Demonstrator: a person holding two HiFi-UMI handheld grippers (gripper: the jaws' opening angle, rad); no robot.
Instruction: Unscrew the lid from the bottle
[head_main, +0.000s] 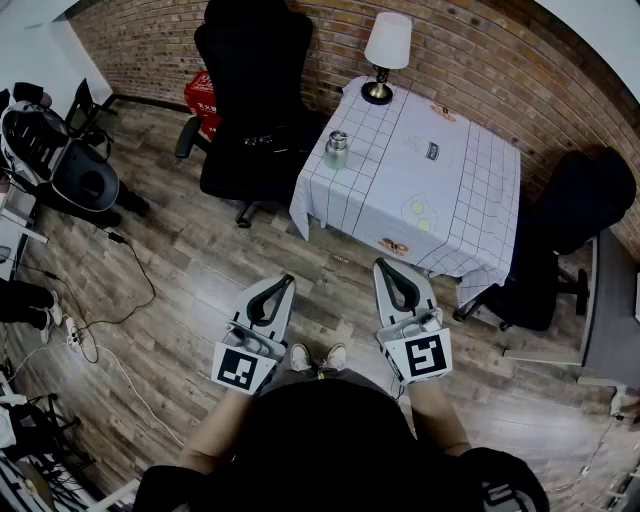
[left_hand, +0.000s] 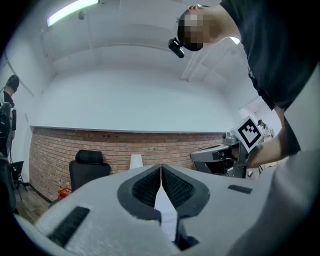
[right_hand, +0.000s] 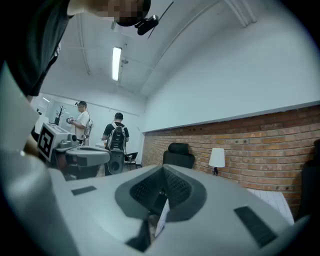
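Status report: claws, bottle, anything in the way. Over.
Left claw and right claw both shut, empty, over the floor. Bottle upright on table corner, lid on, untouched. Black chair beside that corner, not between.

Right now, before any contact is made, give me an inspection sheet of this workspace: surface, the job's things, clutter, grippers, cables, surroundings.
Surface: table under a white grid cloth, ahead of the person.
Job's things: bottle upright near the cloth's left edge, lid apparently on, untouched.
Clutter: lamp at the far corner; small flat marks on the cloth, too small to tell.
Grippers: left gripper and right gripper both shut, empty, short of the table.
Cables: cable loose on the floor at left.
Surroundings: brick wall; black chair beside the table; person with a backpack in the background.
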